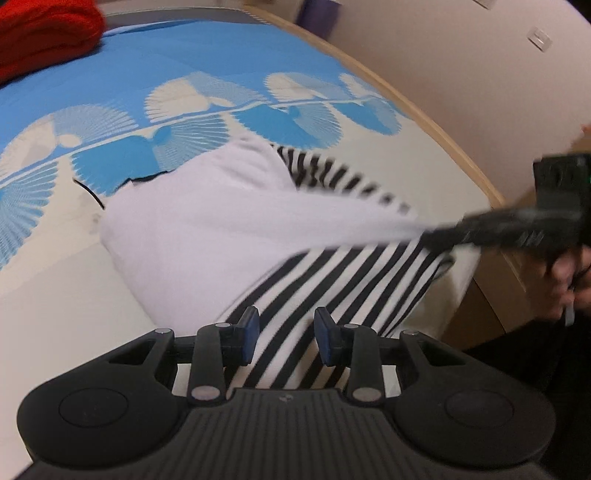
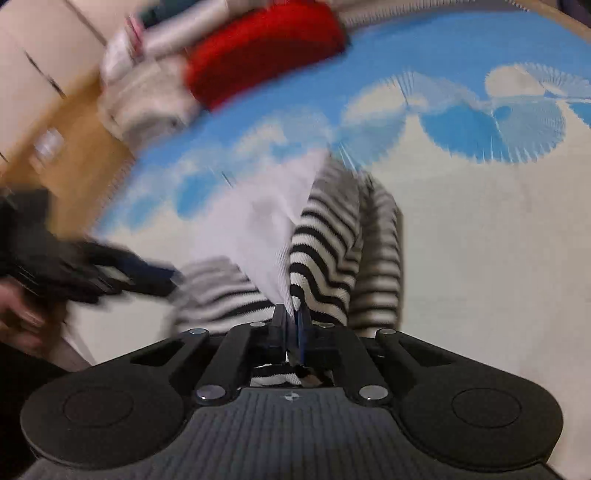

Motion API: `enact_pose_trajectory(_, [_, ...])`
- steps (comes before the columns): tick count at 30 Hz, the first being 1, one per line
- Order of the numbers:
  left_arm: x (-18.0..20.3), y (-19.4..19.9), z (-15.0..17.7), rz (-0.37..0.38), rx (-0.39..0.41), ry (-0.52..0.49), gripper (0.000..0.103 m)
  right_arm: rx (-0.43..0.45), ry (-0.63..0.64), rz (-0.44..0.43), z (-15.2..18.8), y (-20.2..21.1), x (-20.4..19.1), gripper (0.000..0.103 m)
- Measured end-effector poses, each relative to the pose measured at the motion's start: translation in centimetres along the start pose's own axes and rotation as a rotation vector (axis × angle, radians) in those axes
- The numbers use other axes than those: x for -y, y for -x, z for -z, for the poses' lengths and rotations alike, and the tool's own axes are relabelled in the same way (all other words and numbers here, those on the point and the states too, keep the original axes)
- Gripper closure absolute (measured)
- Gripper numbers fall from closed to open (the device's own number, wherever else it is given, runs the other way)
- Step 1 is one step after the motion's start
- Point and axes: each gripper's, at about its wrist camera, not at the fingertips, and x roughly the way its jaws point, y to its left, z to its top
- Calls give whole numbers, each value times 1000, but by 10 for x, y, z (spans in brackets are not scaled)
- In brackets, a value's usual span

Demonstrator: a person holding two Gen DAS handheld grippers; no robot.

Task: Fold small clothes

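Note:
A small garment with black-and-white stripes and a plain white inner side point(image 1: 207, 236) lies on the blue-and-white patterned table cover point(image 1: 229, 48). My left gripper point(image 1: 286, 338) is open, its blue pads either side of the striped hem near me. My right gripper point(image 2: 290, 325) is shut on the garment's striped edge point(image 2: 321, 254) and lifts it; the white side drapes up from it. In the left wrist view the right gripper point(image 1: 439, 236) pulls the white layer to the right. The left gripper point(image 2: 159, 280) shows blurred in the right wrist view.
A folded red cloth point(image 1: 44, 33) lies at the far corner of the cover, also in the right wrist view point(image 2: 266, 48), next to a beige folded pile point(image 2: 147, 99). The wooden table edge point(image 1: 436, 122) runs along the right. A thin black cord point(image 1: 88, 192) lies beside the garment.

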Motion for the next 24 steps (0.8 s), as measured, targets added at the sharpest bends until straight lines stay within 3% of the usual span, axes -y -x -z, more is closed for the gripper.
enact_pose_trajectory(2, [8,-9,3,4,-39,-44,67,50,-11,-42,-2,23,6,99])
enact_pose_trajectory(4, [15,-28,9,-32,-106,-105,67,22,-44,-10,1,32,19,99])
enact_pose_trajectory(6, [20,-52,18,-51,-185,-146,67,-109,-90,92,12,14,35,99])
enact_pose_trajectory(8, [21,-67,24,-69,-202,-164,67,-275,-43,205,24,-18,39,97])
enact_pose_trajectory(9, [20,-69,25,-75,-198,-167,67,-305,2,242,25,-27,37,94])
enact_pose_trajectory(11, [17,-65,22,-65,-193,-142,67,-224,27,241,13,-24,30,89])
enact_pose_trajectory(13, [11,-54,18,-38,-159,-117,67,-35,-58,173,-7,-6,32,85])
enact_pose_trajectory(14, [9,-48,18,-37,-143,-120,67,42,-88,149,-16,-1,33,80])
enact_pose_trajectory(16, [5,-34,17,-32,-94,-116,67,166,-113,137,-34,-2,33,78])
enact_pose_trajectory(18, [-1,-23,15,-4,-55,-72,67,198,-127,146,-45,-15,37,74])
enact_pose_trajectory(20, [-4,-19,15,-20,-39,-49,67,165,-162,156,-57,-42,43,55])
enact_pose_trajectory(24, [-8,-12,11,-22,-9,-16,67,143,-219,172,-74,-88,57,53])
